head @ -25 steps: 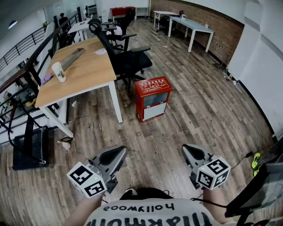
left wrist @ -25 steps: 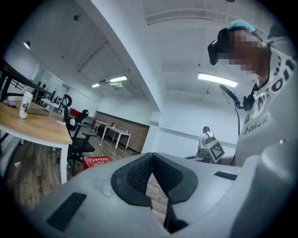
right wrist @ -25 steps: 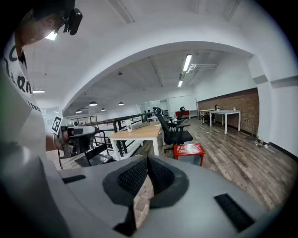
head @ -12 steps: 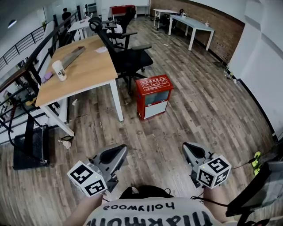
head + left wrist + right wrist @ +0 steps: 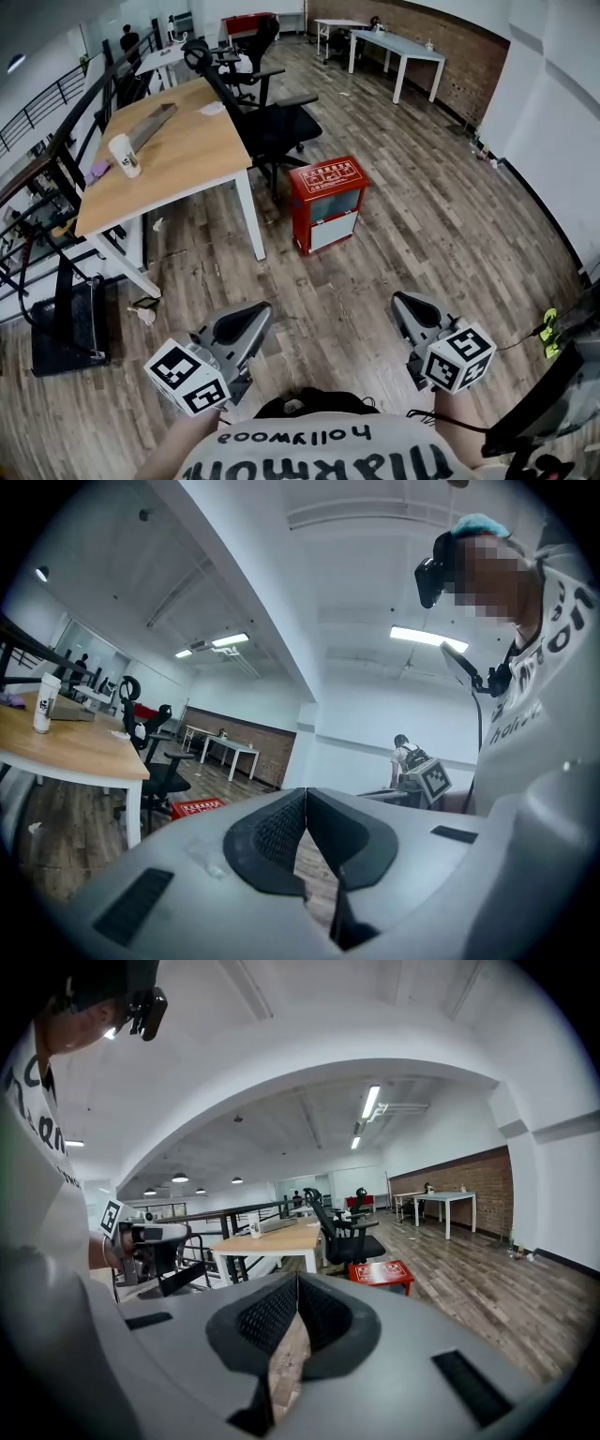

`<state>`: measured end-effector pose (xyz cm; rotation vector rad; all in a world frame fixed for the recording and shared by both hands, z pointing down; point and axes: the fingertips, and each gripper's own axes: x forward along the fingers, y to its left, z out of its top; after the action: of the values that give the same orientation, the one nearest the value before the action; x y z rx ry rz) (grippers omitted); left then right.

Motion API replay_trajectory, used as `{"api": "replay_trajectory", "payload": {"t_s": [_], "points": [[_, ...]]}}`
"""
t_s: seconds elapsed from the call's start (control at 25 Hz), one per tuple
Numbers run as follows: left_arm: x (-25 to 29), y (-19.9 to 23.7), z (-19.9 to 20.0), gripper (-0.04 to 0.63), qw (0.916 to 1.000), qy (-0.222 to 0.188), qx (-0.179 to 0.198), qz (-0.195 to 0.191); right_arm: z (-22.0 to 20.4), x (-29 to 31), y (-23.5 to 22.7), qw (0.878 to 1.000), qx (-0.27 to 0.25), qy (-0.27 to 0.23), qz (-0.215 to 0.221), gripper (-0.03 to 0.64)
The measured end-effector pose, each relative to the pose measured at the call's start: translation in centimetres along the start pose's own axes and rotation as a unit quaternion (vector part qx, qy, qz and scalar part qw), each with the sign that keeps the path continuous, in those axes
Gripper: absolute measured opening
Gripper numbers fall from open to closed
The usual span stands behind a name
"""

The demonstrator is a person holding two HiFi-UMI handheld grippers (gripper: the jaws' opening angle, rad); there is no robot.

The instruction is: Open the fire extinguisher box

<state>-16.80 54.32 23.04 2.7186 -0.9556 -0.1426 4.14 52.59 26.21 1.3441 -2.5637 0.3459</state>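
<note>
The red fire extinguisher box (image 5: 326, 202) stands on the wood floor beside a desk leg, its glass front facing me and its door closed. It also shows far off in the left gripper view as a red box (image 5: 197, 807) and in the right gripper view as a red box (image 5: 382, 1274). My left gripper (image 5: 258, 314) and right gripper (image 5: 405, 305) hover low near my body, well short of the box. Both point toward it. The left gripper's (image 5: 306, 792) jaws meet at the tip with nothing between them. The right gripper (image 5: 297, 1279) is likewise shut and empty.
A wooden desk (image 5: 178, 150) with a paper cup (image 5: 124, 155) stands left of the box, and a black office chair (image 5: 277, 122) behind it. Black railings (image 5: 37, 187) run along the left. White tables (image 5: 394, 47) stand by the brick wall. A dark stand (image 5: 553, 403) is at my right.
Both grippers and the view have shifted slightly over the floor. Their jaws stay shut and the box has not moved.
</note>
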Motion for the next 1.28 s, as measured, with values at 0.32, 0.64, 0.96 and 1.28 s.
{"api": "replay_trajectory", "payload": {"t_s": [0.32,0.64,0.96,1.28], "points": [[1.2,1.0,-0.2,0.008,0.9997,0.007,-0.006,-0.021,0.6,-0.1,-0.5,1.000,0.007,-0.018,-0.013,0.009],[4.0,2.8,-0.6,0.008,0.9996,0.012,-0.023,-0.009,1.6,1.8,-2.9,1.000,-0.017,-0.009,-0.011,0.009],[9.0,3.7,-1.5,0.008,0.9991,0.026,-0.030,0.012,2.9,3.1,-8.5,0.998,-0.061,-0.004,-0.003,0.009],[14.5,3.3,-1.2,0.008,0.9990,0.020,-0.017,0.036,3.6,3.5,-14.4,0.998,-0.067,0.004,0.018,0.009]]}}
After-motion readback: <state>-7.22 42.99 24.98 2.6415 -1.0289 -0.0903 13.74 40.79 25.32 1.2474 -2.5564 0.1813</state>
